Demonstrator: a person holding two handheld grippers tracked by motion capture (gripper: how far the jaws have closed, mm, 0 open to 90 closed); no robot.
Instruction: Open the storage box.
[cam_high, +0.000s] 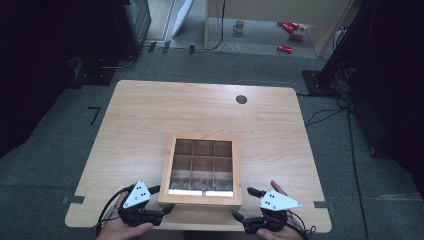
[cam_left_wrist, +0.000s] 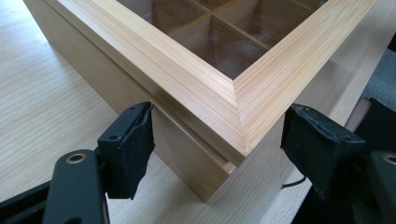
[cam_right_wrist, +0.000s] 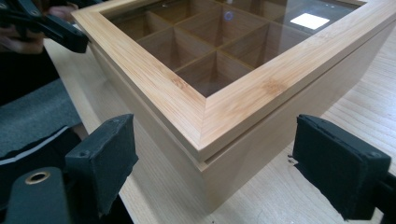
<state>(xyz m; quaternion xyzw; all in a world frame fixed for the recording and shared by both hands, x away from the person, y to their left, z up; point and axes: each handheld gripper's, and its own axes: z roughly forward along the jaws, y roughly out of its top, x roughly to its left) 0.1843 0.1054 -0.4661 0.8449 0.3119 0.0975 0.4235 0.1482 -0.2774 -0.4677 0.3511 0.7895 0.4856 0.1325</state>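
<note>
A square wooden box (cam_high: 202, 172) sits on the counter (cam_high: 150, 115), near its front edge and roughly centred from side to side. The box is of light, straight-grained wood. Its lid is a flat frame with mitred corners around a clear pane, and a thin seam runs below the frame where lid meets body. Through the pane, thin wooden dividers form a three-by-three grid of compartments. The pane reflects a bright patch of light.

The left gripper (cam_high: 159, 199) is at the near left corner of the box, held in the person's left hand (cam_high: 120, 227). Its jaws are spread wide, one on each side of that corner, and grip nothing. The right gripper (cam_high: 244, 202) is at the near right corner, held in the right hand (cam_high: 275, 232). Its jaws are also spread wide astride the corner and grip nothing.

A round dark hole (cam_high: 241, 99) lies near the counter's far edge.
</note>
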